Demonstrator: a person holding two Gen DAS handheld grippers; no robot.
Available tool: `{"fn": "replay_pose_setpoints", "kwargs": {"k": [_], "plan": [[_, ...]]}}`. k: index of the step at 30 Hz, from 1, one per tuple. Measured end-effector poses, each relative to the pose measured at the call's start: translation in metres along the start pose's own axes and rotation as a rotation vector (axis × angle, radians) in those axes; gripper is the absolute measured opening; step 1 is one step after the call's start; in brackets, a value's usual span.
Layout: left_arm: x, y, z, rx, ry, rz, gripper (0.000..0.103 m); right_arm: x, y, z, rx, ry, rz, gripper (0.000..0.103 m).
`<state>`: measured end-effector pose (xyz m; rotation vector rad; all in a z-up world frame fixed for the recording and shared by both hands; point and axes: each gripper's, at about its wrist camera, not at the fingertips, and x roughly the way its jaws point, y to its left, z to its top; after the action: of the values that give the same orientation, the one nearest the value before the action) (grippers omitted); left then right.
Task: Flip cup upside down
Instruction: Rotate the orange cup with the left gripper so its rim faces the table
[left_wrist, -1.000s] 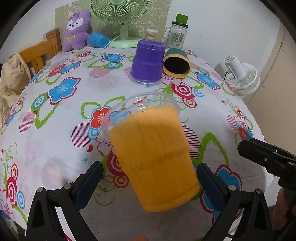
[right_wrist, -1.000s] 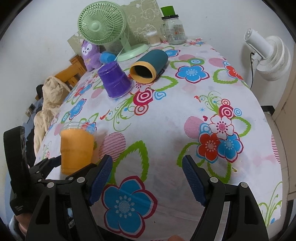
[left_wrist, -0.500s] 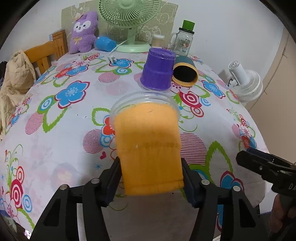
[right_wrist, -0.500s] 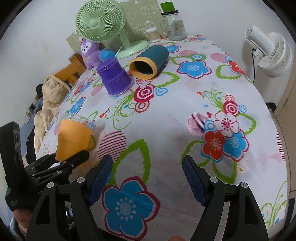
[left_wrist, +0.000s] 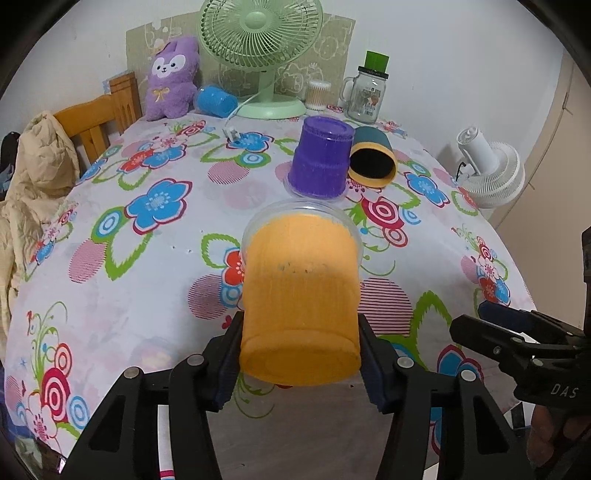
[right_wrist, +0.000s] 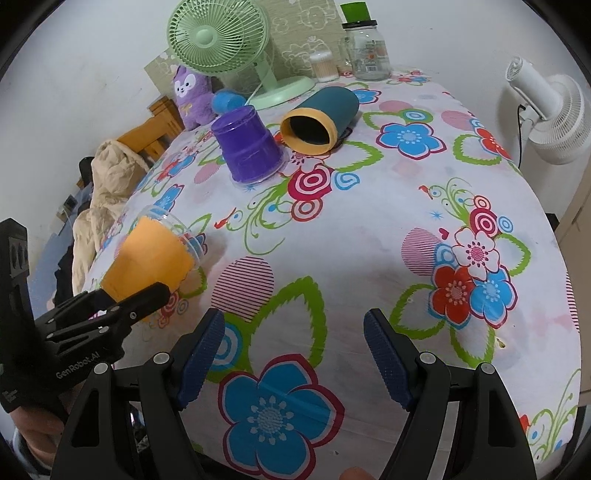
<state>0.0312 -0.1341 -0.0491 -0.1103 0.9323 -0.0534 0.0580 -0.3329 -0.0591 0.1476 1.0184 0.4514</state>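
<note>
Since the earlier frame, the left gripper (left_wrist: 301, 354) has closed further on the orange cup with a clear plastic rim (left_wrist: 301, 295) and tipped it, so that its clear mouth now points away toward the far side of the table while its base faces the camera. Both blue finger pads press the cup's sides near the base, low in the centre of the left wrist view. From the right wrist view the same cup (right_wrist: 151, 258) sits at the left edge of the frame, tilted with its rim up and to the right, above the flowered tablecloth (right_wrist: 369, 236).

Empty and with its jaws spread wide, the right gripper (right_wrist: 293, 354) hangs at the bottom centre of its own view over a blue flower print.

In the upper middle of the left wrist view, an upside-down purple plastic cup (left_wrist: 321, 160) stands on the cloth, touching a teal cylinder with a yellow rim (left_wrist: 373, 162) that lies on its side to the right. Behind them a green desk fan (left_wrist: 258, 44) stands.
</note>
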Motion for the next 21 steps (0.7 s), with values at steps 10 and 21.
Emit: {"fn": "replay_pose_setpoints", "kwargs": {"k": [10, 21], "plan": [[-0.015, 0.002, 0.007, 0.008, -0.035, 0.010, 0.057, 0.003, 0.007, 0.001, -0.020, 0.007, 0.007, 0.080], [-0.019, 0.006, 0.009, 0.003, -0.042, 0.009, 0.052, 0.005, 0.012, 0.001, -0.039, 0.016, 0.004, 0.080]]}}
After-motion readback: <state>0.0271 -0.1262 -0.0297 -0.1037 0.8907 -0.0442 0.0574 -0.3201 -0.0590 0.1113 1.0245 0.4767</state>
